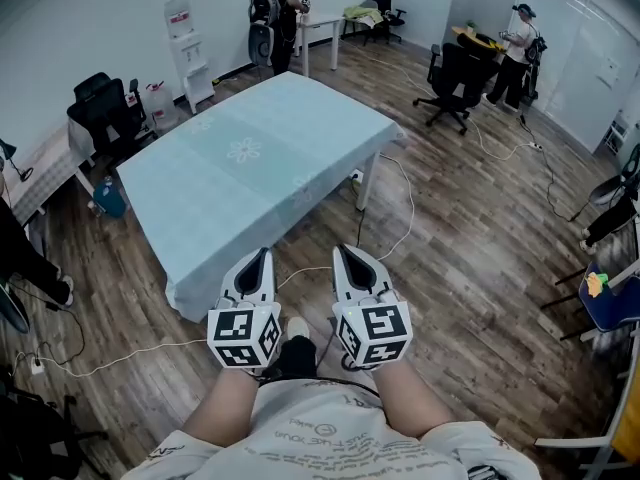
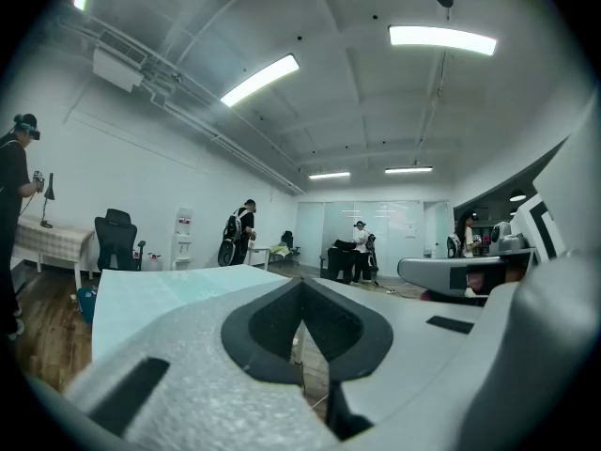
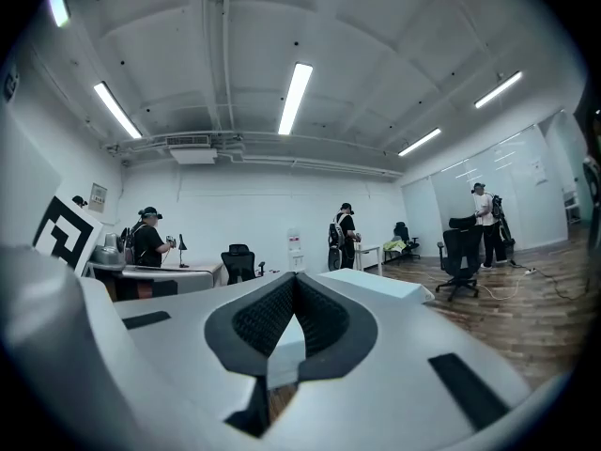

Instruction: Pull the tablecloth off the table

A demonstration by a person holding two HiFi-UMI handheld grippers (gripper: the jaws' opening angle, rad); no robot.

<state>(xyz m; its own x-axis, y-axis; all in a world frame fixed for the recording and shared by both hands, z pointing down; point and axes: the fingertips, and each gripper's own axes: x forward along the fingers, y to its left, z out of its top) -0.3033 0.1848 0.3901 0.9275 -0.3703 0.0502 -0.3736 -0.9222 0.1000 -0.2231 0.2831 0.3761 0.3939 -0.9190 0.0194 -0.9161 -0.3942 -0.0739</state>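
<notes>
— Fingers (image 2: pixel 268 319) on the left gripper (image 1: pixel 262 255): pressed together, with nothing between them?
— Yes, and the right gripper (image 1: pixel 344 252) matches. Its fingers (image 3: pixel 324 319) meet at the tips and hold nothing. The person holds both level and side by side in front of the body, above the wooden floor (image 1: pixel 450 268).
— Where is the tablecloth (image 1: pixel 250 163) from there?
— Just beyond the fingertips, untouched. It is pale blue with a faint flower motif in the middle. It lies flat over the whole table (image 1: pixel 367 183), and its near hem (image 1: pixel 300 218) hangs down the side facing the person.
— How would it likely handle?
— Thin, soft and light, judging by how it drapes and folds at the corner. Nothing stands on it, so it should slide freely. Some drag where the cloth bends over the table edges seems the only likely resistance.
— Where should the person take hold?
— Probably on the hanging near hem, with the grippers spaced apart, because the flat top offers no edge to pinch. The fingers would have to open first. A white cable (image 1: pixel 408 203) trails on the floor by the table leg, so a dropped cloth could land on it. An office chair (image 1: pixel 452 78) and other people are well beyond the far end.
</notes>
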